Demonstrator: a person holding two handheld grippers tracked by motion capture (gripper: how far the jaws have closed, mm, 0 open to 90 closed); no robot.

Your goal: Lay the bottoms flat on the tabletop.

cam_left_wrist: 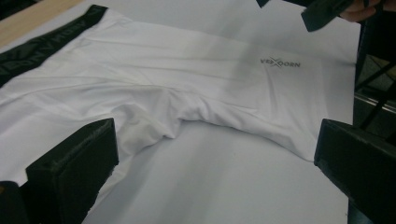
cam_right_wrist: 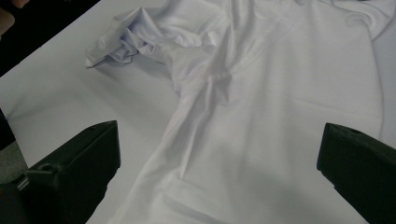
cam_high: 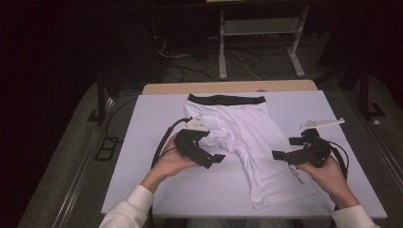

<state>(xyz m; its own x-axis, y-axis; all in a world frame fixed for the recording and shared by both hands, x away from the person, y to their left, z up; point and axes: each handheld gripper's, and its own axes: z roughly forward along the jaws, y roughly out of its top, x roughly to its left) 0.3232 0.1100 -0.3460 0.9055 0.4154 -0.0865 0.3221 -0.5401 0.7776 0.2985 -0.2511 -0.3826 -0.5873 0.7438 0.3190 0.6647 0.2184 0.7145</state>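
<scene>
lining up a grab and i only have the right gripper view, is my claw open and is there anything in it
Observer: The right claw is open with nothing in it, hovering at the straight leg of the white shorts.
Operator: where's the other claw
Observer: The left claw is open too, beside the bunched leg.
Operator: which end is the waistband
Observer: The black waistband lies at the table's far edge, away from the person.
Operator: any marking on the cloth
Observer: A grey logo sits on the straight leg.

White shorts [cam_high: 247, 137] with a black waistband [cam_high: 226, 99], seemingly grey lettering, on a white table [cam_high: 199, 190].
</scene>
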